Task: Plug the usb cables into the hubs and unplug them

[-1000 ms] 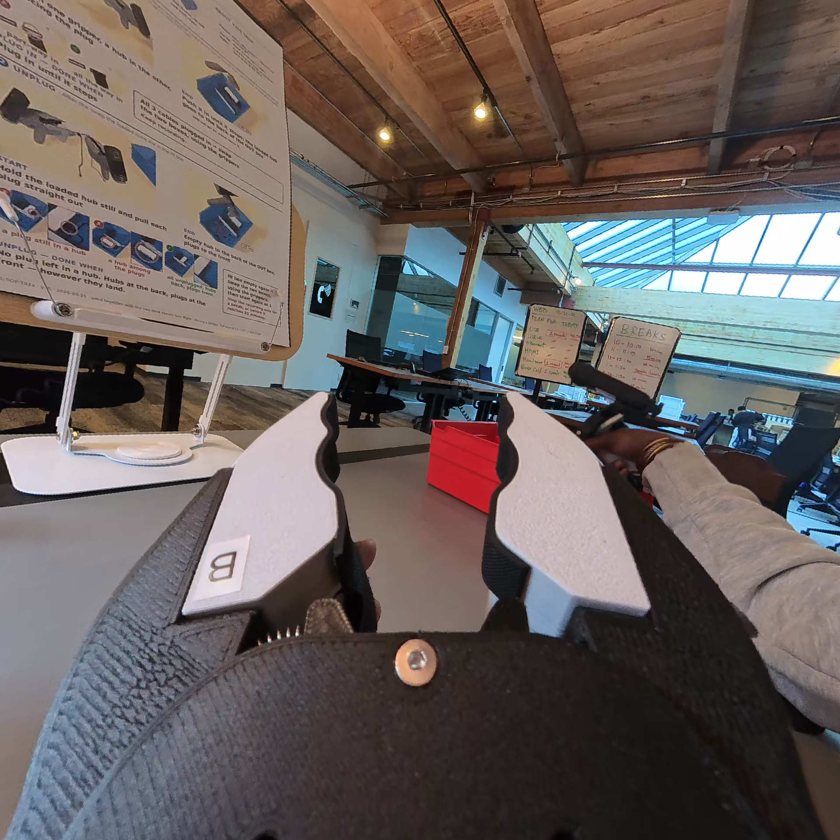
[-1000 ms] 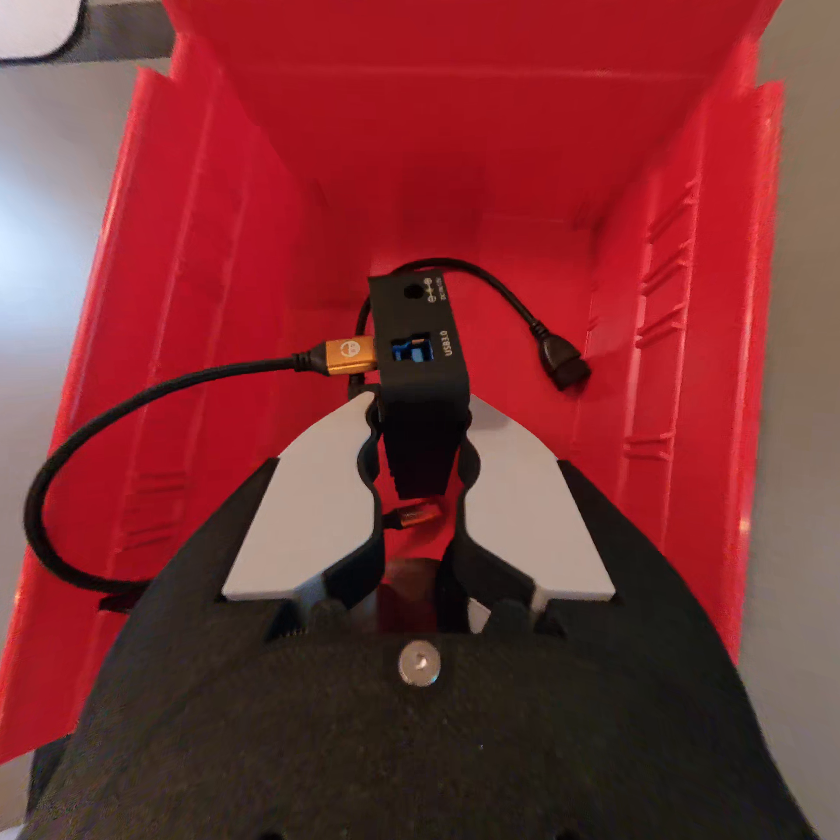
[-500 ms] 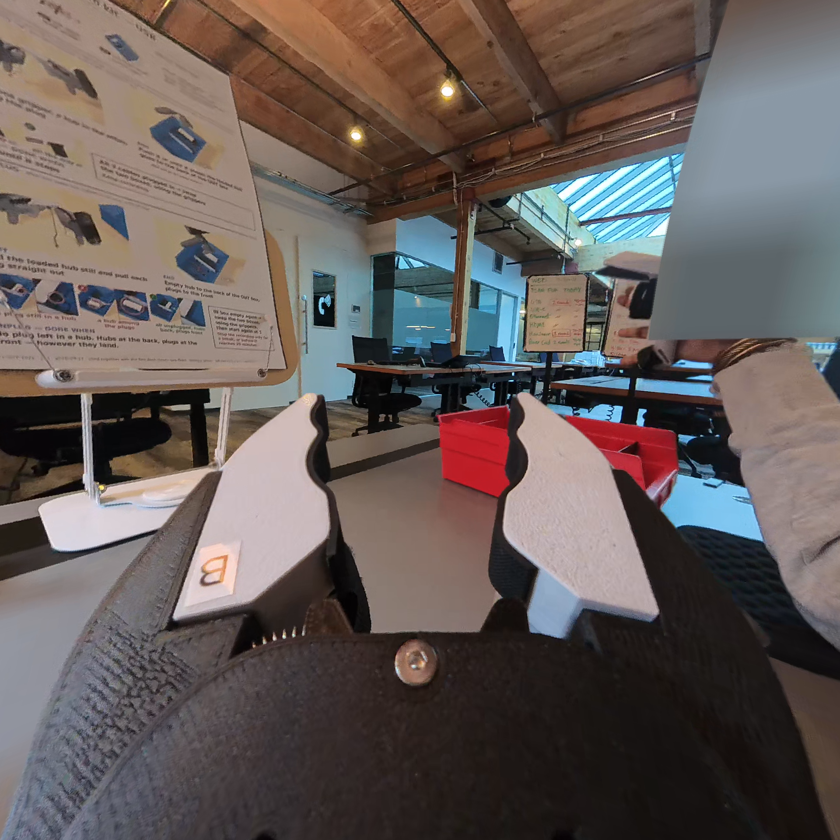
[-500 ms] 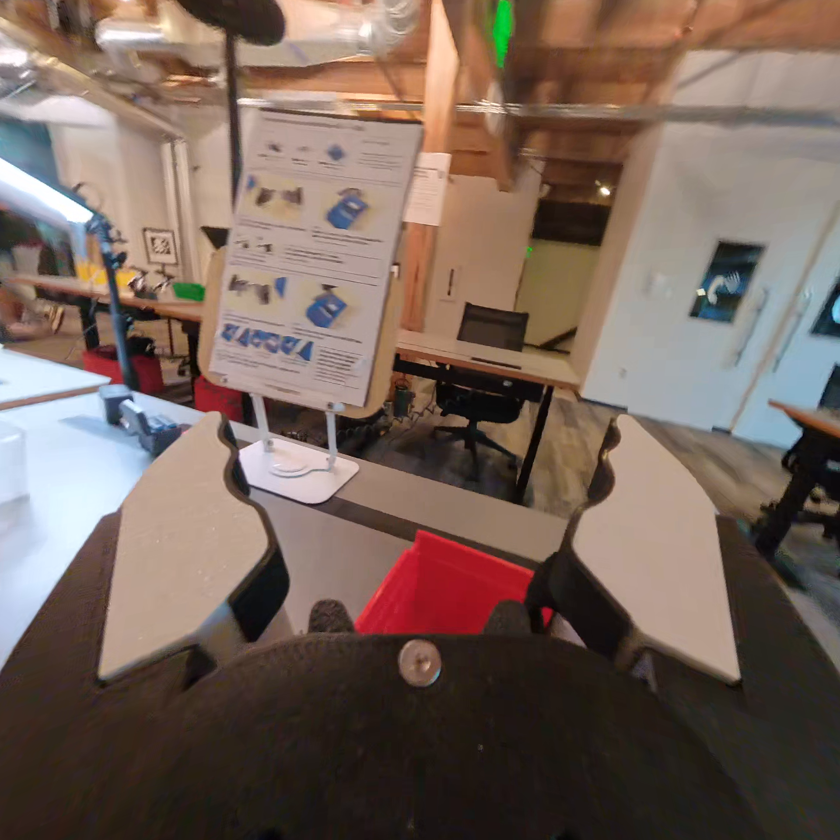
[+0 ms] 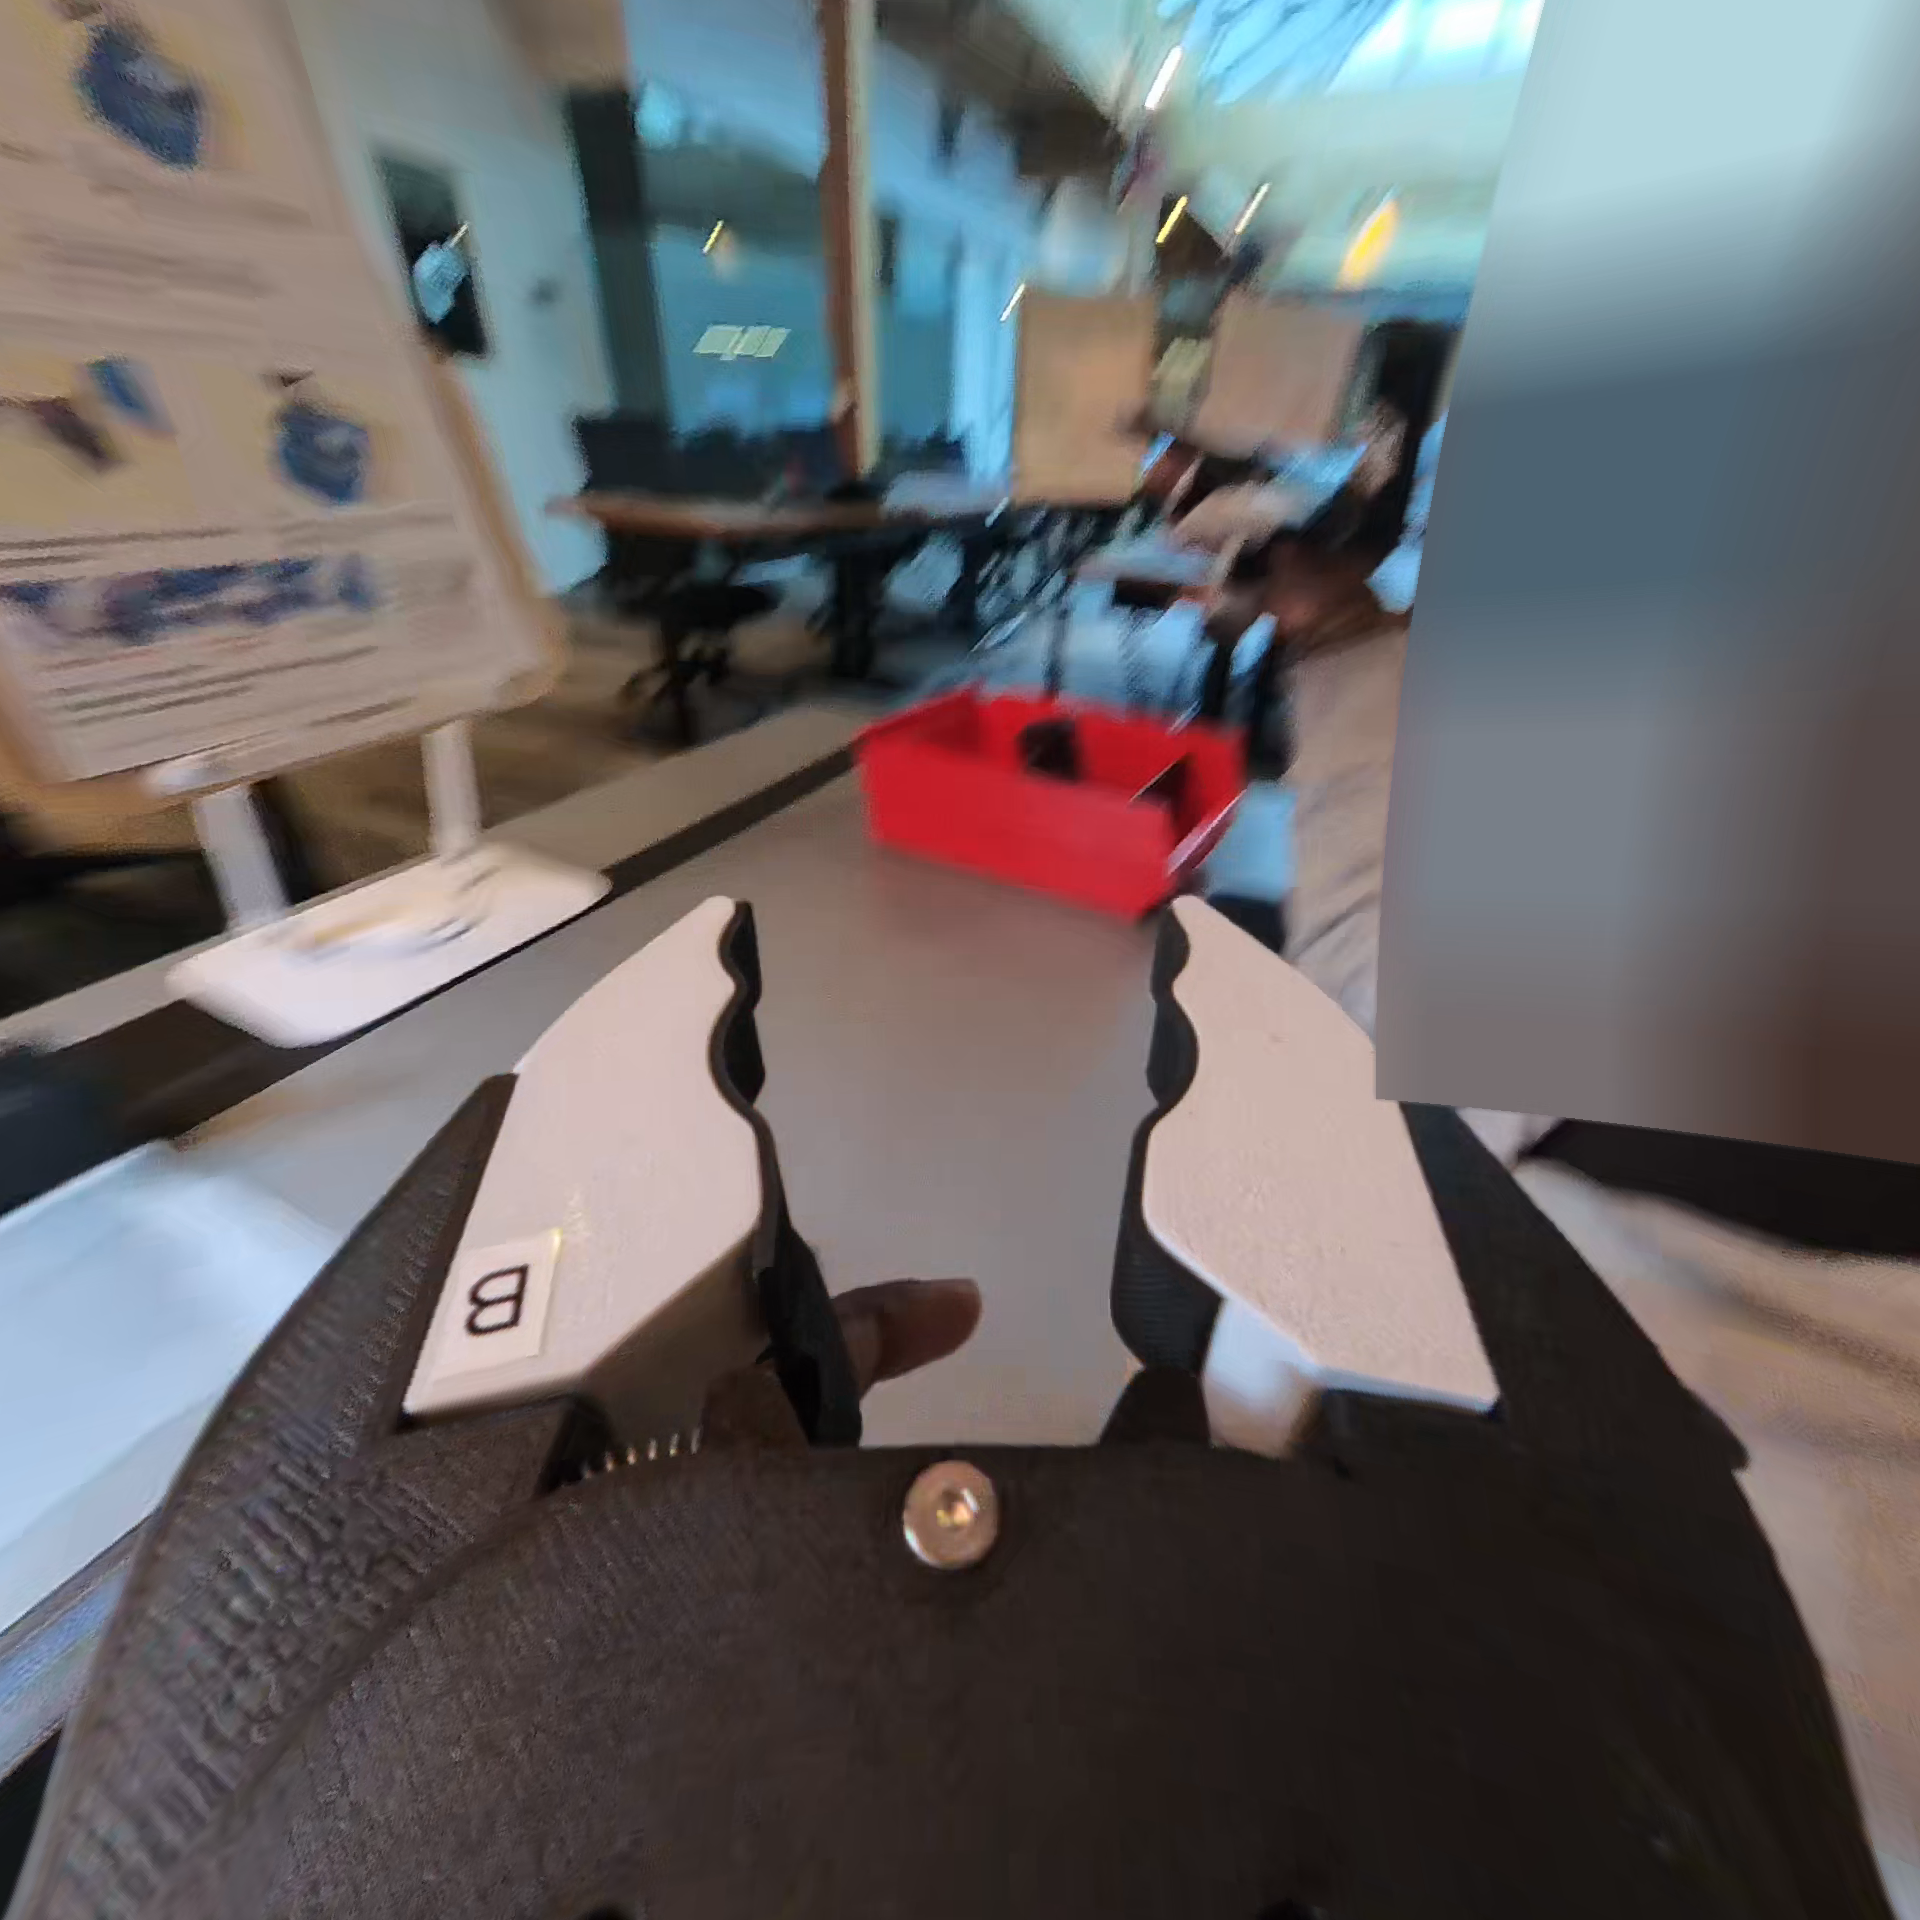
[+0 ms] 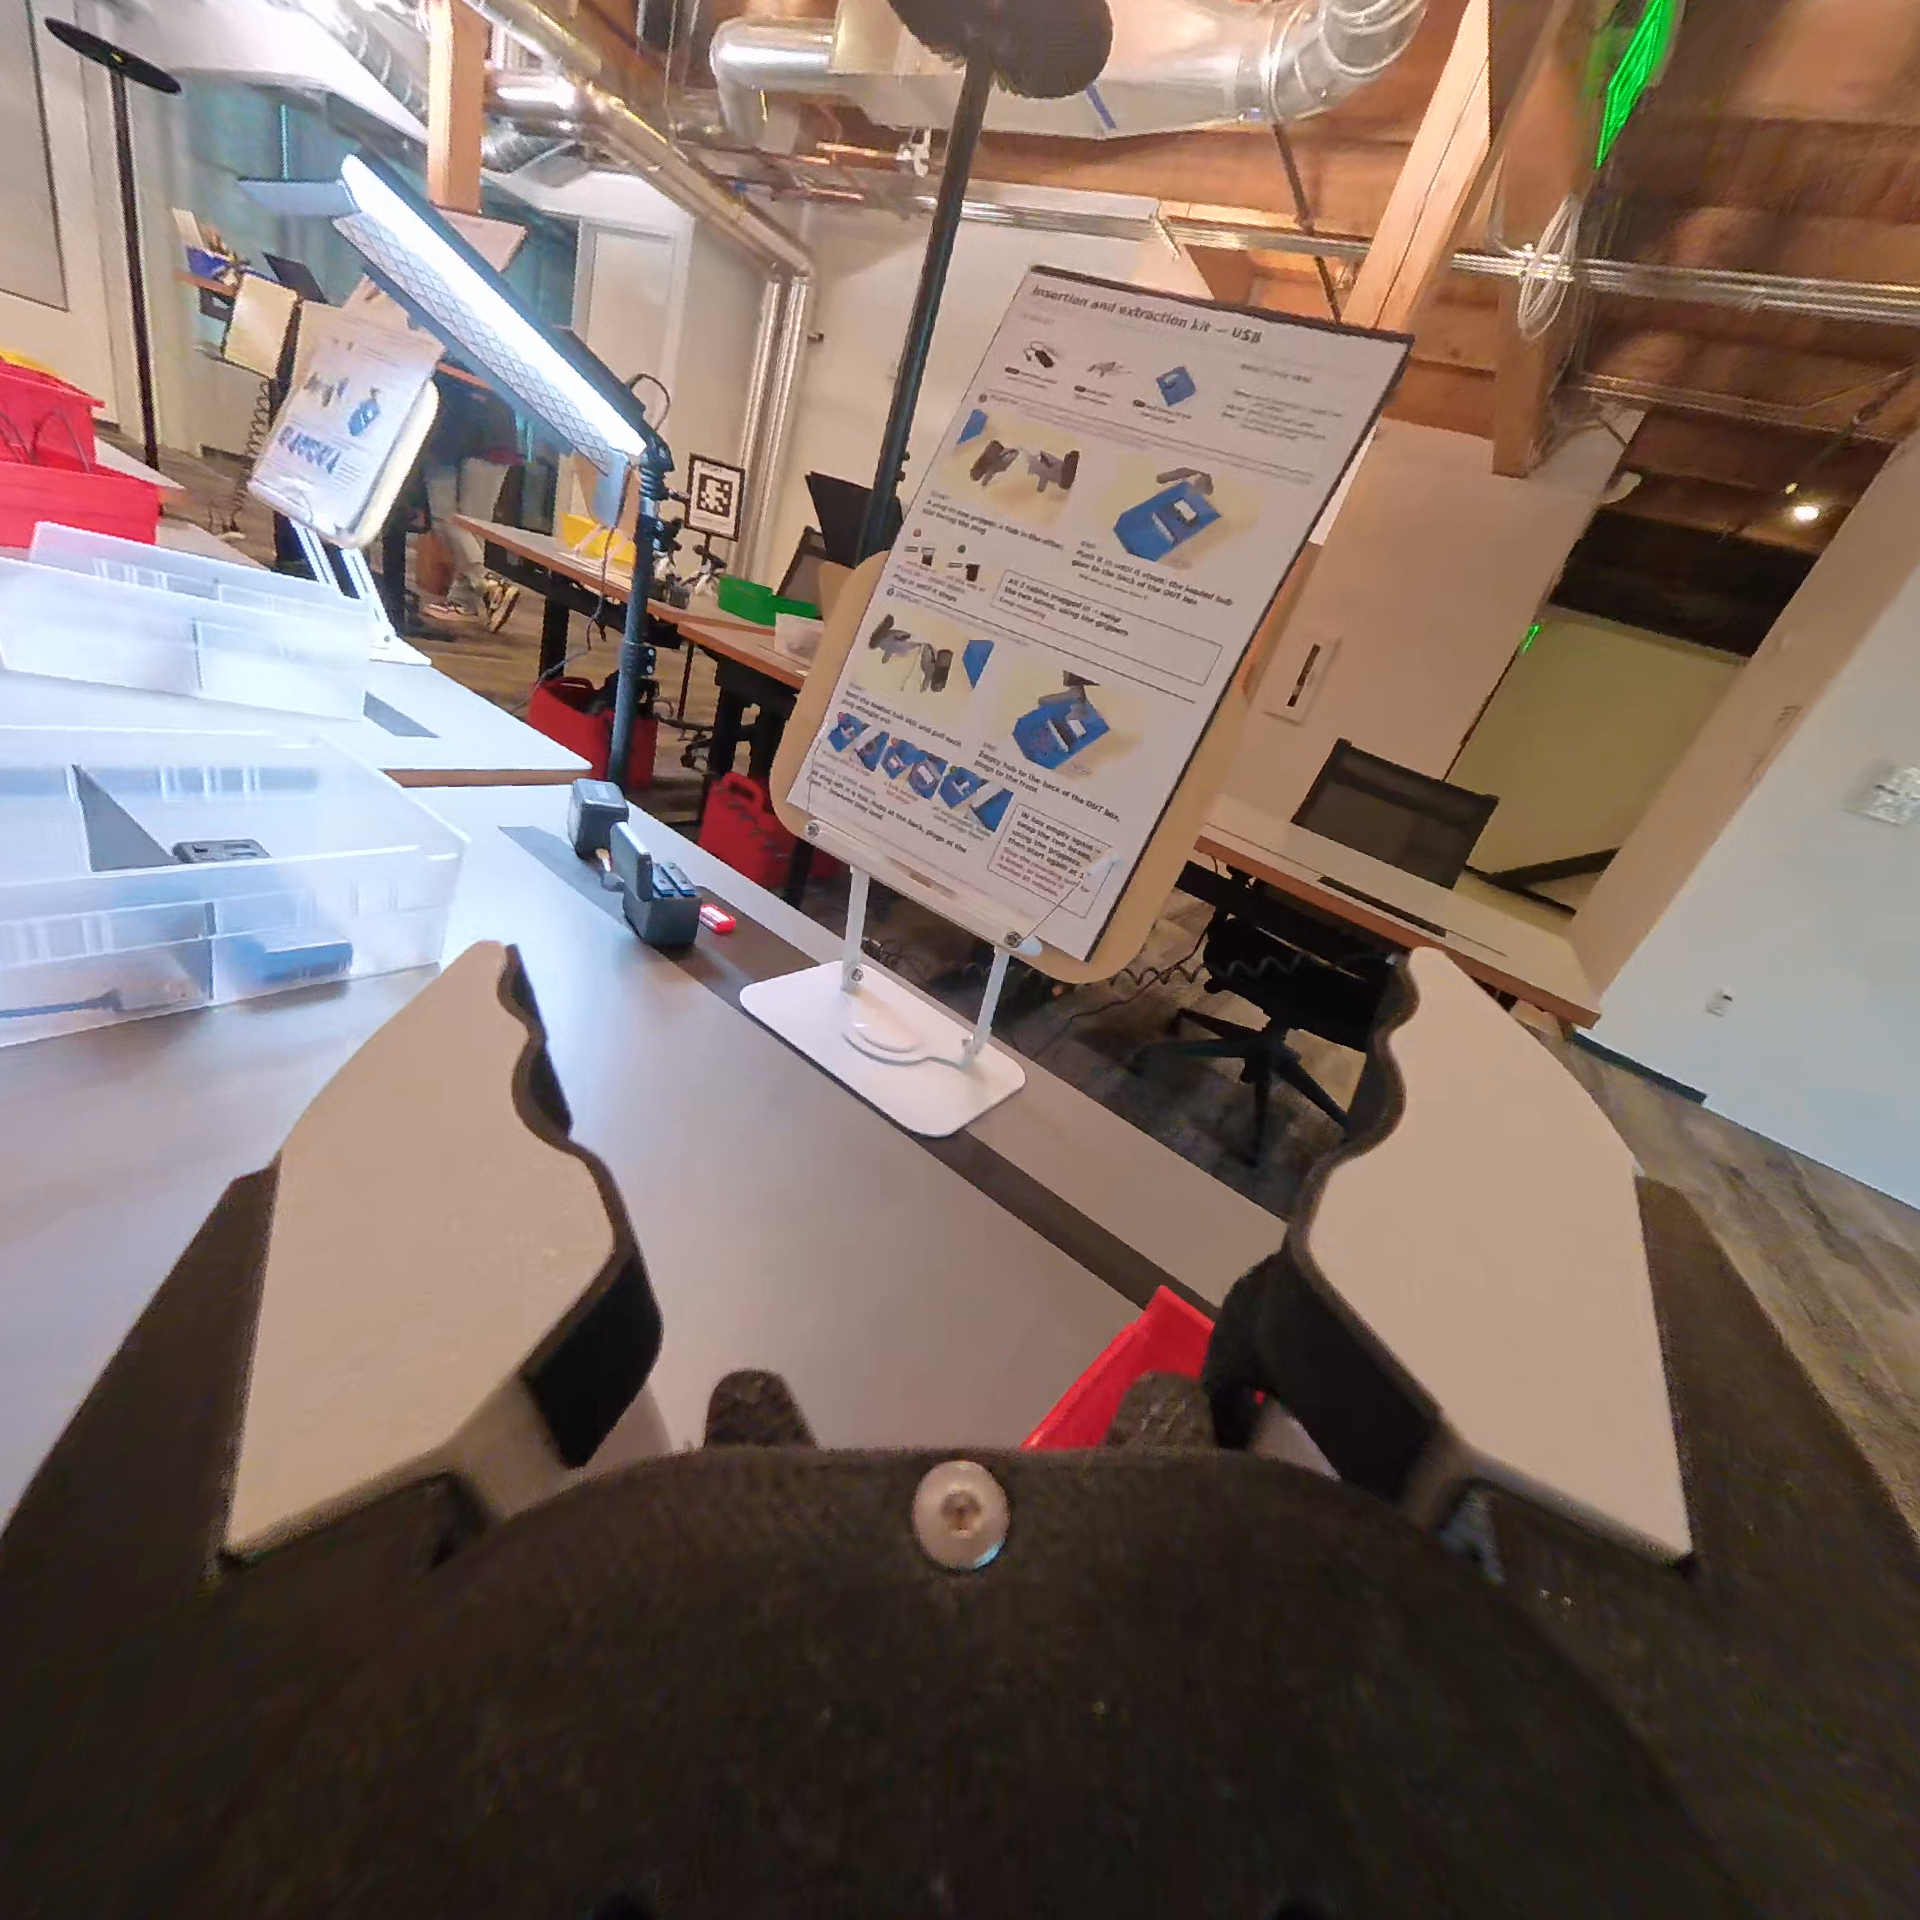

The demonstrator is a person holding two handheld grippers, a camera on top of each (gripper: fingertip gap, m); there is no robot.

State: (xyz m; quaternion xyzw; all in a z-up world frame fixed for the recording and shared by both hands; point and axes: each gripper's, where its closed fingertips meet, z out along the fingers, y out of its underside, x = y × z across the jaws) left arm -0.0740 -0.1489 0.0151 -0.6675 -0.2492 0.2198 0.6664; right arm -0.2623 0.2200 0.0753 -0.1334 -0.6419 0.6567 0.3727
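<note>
Right tongs (image 6: 956, 971) released hub, gaping.

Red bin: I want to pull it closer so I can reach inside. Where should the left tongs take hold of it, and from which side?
Take the top edge of the near wall, coming down from above. The red bin stands upright with its top open. Its body looks wider than the gap of the open left tongs, while the thin upright wall should slip between them. Blur hides the finer rim detail.

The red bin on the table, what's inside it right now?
In the left wrist view, the red bin holds a dark object near its back wall, too blurred to identify. The near wall hides its floor, so cables or hubs lying there cannot be seen.
</note>
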